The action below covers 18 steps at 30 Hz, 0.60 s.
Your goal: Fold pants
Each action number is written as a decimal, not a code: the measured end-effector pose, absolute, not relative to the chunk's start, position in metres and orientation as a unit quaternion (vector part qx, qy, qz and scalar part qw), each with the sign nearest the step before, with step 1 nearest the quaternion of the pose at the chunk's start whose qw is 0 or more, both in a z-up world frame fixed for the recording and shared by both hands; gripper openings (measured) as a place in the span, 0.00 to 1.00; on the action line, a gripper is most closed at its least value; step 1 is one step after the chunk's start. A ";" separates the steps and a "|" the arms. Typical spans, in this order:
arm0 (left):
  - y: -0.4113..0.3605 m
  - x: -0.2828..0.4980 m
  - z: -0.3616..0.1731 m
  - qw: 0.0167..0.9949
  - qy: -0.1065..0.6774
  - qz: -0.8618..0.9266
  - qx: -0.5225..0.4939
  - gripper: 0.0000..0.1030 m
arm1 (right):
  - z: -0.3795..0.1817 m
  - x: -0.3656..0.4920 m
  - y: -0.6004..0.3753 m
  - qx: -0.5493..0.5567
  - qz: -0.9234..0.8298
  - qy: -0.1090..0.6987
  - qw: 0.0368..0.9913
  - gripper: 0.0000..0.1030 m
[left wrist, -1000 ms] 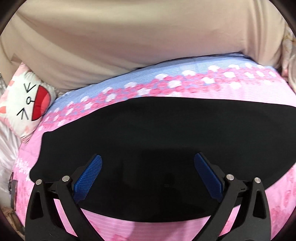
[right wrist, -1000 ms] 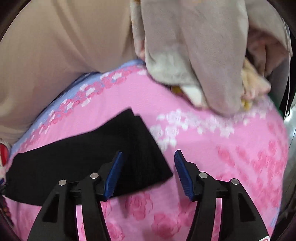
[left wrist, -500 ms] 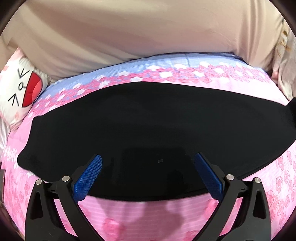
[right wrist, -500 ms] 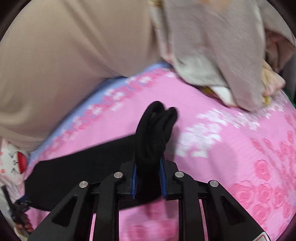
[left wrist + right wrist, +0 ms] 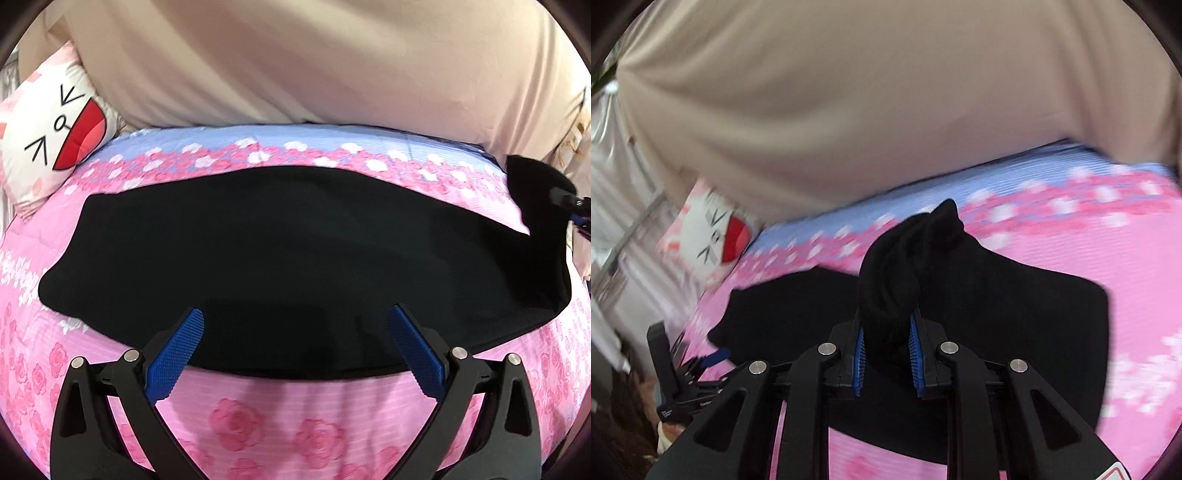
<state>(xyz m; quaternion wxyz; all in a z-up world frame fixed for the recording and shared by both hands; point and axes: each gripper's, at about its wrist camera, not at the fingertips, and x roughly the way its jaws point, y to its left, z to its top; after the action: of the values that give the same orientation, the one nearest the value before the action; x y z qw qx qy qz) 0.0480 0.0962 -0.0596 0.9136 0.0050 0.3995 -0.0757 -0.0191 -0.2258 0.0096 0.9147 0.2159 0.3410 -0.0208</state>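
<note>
Clamping a bunched end of the black pants [image 5: 890, 273], right gripper [image 5: 886, 354] lifts it off the pink sheet [image 5: 1137, 280], left gripper [image 5: 295, 343] spread wide over the pants' near edge, cat pillow [image 5: 51, 125] beyond, beige fabric [image 5: 314, 62] behind.

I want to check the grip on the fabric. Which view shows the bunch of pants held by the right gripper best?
The right wrist view: the right gripper is shut on a bunched end of the black pants, centred though slightly blurred. The left wrist view shows that raised end only at its far right edge, tiny.
</note>
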 end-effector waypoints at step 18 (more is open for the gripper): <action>0.170 0.044 -0.087 0.903 0.428 -0.024 -0.041 0.95 | -0.023 0.028 -0.113 0.136 0.037 0.393 0.909 0.34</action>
<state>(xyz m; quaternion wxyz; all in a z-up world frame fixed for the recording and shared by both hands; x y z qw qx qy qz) 0.0445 0.1697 -0.0867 0.9026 -0.0412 0.4278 -0.0242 0.0277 -0.1129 -0.0226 0.9088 0.1361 0.3927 0.0365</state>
